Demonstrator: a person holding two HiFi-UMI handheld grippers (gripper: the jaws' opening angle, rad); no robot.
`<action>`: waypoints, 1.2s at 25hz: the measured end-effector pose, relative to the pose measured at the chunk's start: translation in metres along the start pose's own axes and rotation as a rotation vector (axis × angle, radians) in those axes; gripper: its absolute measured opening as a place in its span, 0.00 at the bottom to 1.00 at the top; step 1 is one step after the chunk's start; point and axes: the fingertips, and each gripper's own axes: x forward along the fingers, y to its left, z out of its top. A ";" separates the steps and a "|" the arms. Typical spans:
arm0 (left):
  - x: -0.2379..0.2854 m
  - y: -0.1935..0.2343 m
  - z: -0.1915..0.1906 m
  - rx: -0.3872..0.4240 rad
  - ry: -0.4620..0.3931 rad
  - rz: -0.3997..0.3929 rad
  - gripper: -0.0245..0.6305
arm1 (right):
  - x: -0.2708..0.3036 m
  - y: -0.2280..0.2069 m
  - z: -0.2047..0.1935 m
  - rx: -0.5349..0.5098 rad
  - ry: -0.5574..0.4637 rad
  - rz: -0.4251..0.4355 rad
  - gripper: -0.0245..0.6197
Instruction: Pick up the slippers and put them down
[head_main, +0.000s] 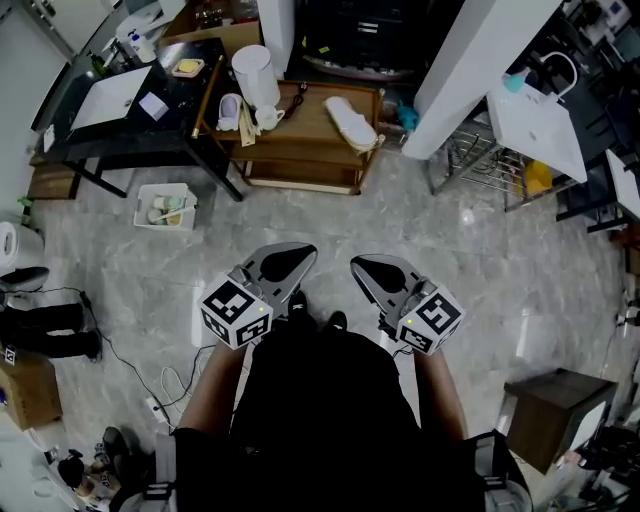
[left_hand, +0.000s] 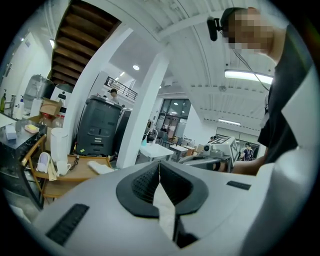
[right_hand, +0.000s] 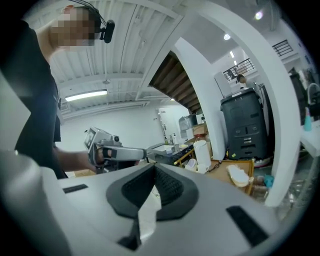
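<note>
1. My left gripper (head_main: 290, 262) (grey shell, black ribbed pads): jaws pressed together, nothing btwn them. My own camera shows the pads meeting in one seam (left_hand: 159, 167).
2. My right gripper (head_main: 378, 270), same build: jaws also closed on nothing, pads meeting tip to tip (right_hand: 154, 169).
3. Both are held low in front of my black top, side by side and apart, tips angled toward each other, over the grey marble-pattern floor (head_main: 480, 270).
4. Writing: the white cube on the left gripper (head_main: 236, 312) and the one on the right gripper (head_main: 430, 320) carry black square marker patterns only, no letters. Other print in the room is too small to read.
5. Task thing: a cream flat slipper (head_main: 350, 122) lies on the low wooden table (head_main: 310, 150), toward its right end, well apart from both grippers (I see it in the left gripper view (left_hand: 100, 167) and the right gripper view (right_hand: 239, 175) too).
6. On the table's left end stands a tall white cylindrical container (head_main: 255, 75). A small pale item (head_main: 230, 110) leans just beside it; can't tell what it is.
7. Left of the table: a black desk (head_main: 130, 130), w/ a white open-top box (head_main: 165, 207) on the floor near its leg.
8. A white square column (head_main: 480, 70) rises right of the table.
</note>
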 end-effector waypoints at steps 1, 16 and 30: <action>0.000 0.005 0.000 -0.003 0.002 -0.007 0.06 | 0.002 -0.004 0.001 0.015 -0.008 -0.014 0.05; 0.000 0.073 0.003 0.003 0.047 -0.109 0.06 | 0.041 -0.043 -0.013 0.099 -0.017 -0.208 0.05; 0.052 0.107 0.012 -0.045 0.056 -0.039 0.06 | 0.061 -0.106 -0.012 0.086 0.047 -0.124 0.05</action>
